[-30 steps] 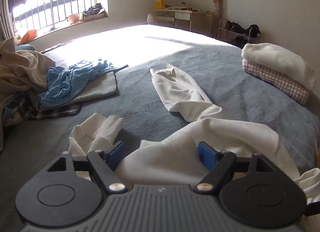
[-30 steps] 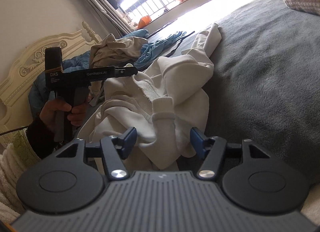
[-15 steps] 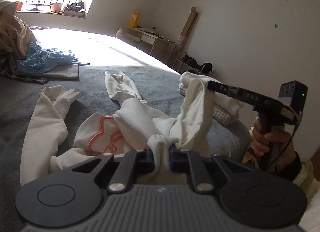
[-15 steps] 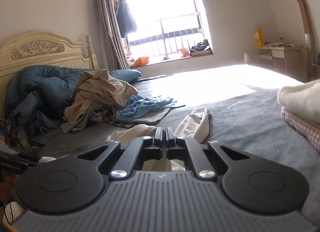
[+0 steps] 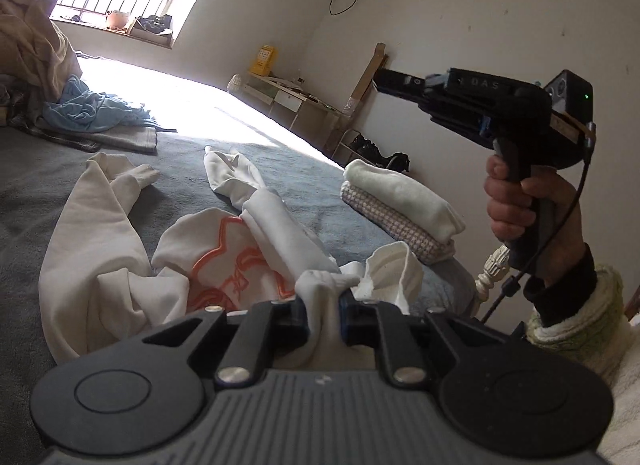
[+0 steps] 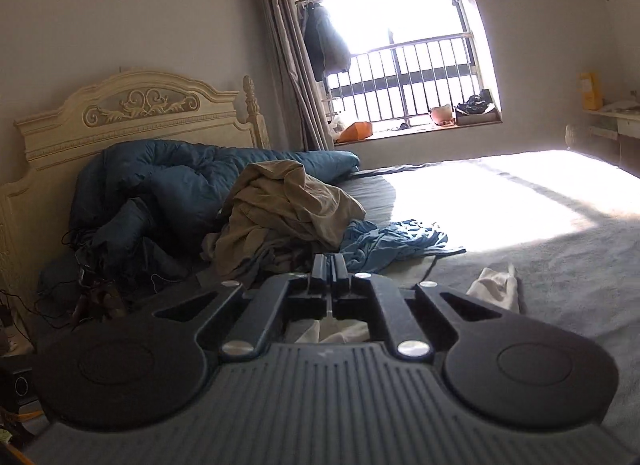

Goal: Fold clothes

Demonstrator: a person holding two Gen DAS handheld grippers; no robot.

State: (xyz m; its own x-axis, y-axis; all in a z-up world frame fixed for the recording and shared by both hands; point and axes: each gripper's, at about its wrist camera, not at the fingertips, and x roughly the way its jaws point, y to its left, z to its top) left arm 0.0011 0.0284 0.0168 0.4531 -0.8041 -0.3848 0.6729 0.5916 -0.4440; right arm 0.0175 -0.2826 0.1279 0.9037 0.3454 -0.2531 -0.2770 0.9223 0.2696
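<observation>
The grey bed cover (image 6: 568,265) lay bare and sunlit toward the window (image 6: 404,65), so there a gripper could pass freely. On the headboard side, a beige clothes heap (image 6: 288,205) and a blue garment (image 6: 392,241) blocked the way. The folded stack (image 5: 400,205) stood near the bed edge, and the white sweatshirt (image 5: 120,249) covered the near part
</observation>
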